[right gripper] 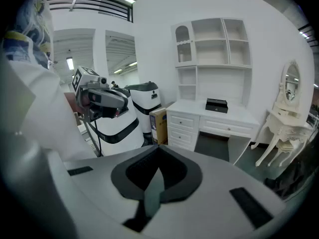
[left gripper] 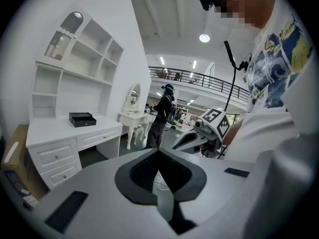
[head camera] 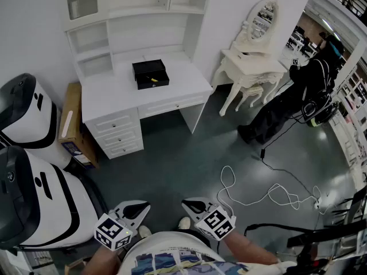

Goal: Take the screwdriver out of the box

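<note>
A black box (head camera: 150,73) stands open on the white desk (head camera: 114,96) across the room, with a small yellow thing (head camera: 153,79) in its lower tray; I cannot tell whether it is the screwdriver. The box is also in the left gripper view (left gripper: 82,118) and the right gripper view (right gripper: 216,104). My left gripper (head camera: 137,209) and right gripper (head camera: 192,205) hang side by side close to my body, far from the desk. Both are shut with nothing in them, and the jaws of each meet in its own view, left gripper (left gripper: 158,153), right gripper (right gripper: 159,156).
A person in dark clothes (head camera: 304,90) stands at the right beside a white dressing table (head camera: 252,67) with an oval mirror. Two large white-and-black machines (head camera: 34,171) and a cardboard box (head camera: 71,119) stand left of the desk. A white cable (head camera: 258,193) lies looped on the floor.
</note>
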A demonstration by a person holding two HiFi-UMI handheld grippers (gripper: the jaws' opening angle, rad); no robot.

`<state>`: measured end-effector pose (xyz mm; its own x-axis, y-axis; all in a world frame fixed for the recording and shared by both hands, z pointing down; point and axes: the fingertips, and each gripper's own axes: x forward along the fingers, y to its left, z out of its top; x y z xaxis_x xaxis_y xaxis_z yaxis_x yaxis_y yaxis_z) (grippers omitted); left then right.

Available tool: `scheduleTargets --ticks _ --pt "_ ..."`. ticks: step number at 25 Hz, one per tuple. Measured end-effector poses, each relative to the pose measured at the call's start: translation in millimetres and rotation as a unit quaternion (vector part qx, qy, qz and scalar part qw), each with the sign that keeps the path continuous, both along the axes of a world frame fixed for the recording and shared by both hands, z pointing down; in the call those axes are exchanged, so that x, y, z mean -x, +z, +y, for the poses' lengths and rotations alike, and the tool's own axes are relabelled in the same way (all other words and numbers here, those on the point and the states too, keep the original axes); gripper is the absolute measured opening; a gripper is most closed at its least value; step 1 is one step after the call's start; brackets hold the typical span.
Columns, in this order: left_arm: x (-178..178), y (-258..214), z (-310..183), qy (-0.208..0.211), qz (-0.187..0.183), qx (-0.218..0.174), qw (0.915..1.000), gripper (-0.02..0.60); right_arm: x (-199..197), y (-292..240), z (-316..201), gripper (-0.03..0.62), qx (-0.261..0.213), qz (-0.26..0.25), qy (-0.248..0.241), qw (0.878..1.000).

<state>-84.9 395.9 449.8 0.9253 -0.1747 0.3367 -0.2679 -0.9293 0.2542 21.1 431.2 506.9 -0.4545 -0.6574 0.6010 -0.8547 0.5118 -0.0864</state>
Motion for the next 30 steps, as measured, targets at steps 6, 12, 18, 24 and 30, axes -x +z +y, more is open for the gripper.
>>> scheduleTargets --ticks 6,12,18,24,30 --pt "56 7 -14 0.002 0.007 -0.008 0.9999 0.014 52 5 -20 0.025 -0.004 0.013 0.004 1.000" --pt "82 21 -31 -0.009 0.005 0.008 0.9999 0.014 69 9 -33 0.023 0.011 0.006 0.010 1.000" --pt "67 29 -71 -0.023 0.012 0.015 0.9996 0.014 55 21 -76 0.026 0.021 0.010 -0.001 1.000" --pt "30 20 -144 -0.042 -0.010 0.019 0.9989 0.014 23 23 -172 0.122 0.019 -0.025 -0.017 0.999" --pt "-16 1 -230 -0.058 -0.025 0.003 0.9980 0.015 -18 22 -265 0.121 0.021 -0.026 -0.042 0.999"
